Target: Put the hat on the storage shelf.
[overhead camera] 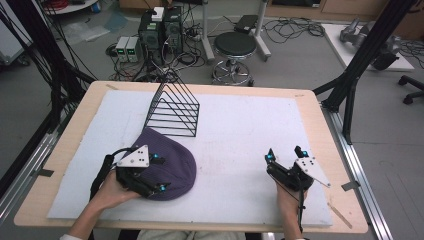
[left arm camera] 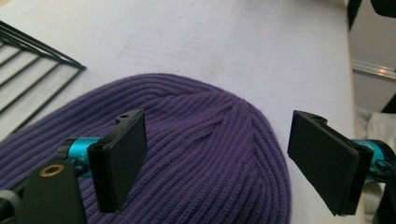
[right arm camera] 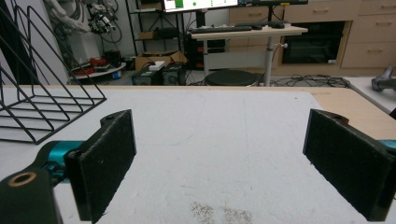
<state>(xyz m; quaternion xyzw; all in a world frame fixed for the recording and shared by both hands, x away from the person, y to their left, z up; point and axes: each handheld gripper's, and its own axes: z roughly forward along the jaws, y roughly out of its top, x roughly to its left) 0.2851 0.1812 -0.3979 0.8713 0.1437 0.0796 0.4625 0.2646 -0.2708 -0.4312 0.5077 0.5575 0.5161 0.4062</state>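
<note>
A purple knitted beanie [overhead camera: 167, 162] lies flat on the white mat [overhead camera: 240, 130] at the left front. My left gripper [overhead camera: 159, 173] hovers over its near edge, open, with the ribbed beanie [left arm camera: 196, 154] spread beneath and between the two black jaws. At the right front my right gripper [overhead camera: 285, 154] stands open above bare mat [right arm camera: 219, 140], nothing between its jaws. A black wire rack [overhead camera: 174, 107] stands just behind the beanie; the same wire rack [right arm camera: 42, 102] appears at the left of the right gripper view.
The mat covers a wooden table [overhead camera: 310, 107]. Beyond the far edge stand a round stool [overhead camera: 234, 47], computer towers [overhead camera: 159, 32] and tangled cables. Black frame struts [overhead camera: 360, 55] rise at the right and left of the table.
</note>
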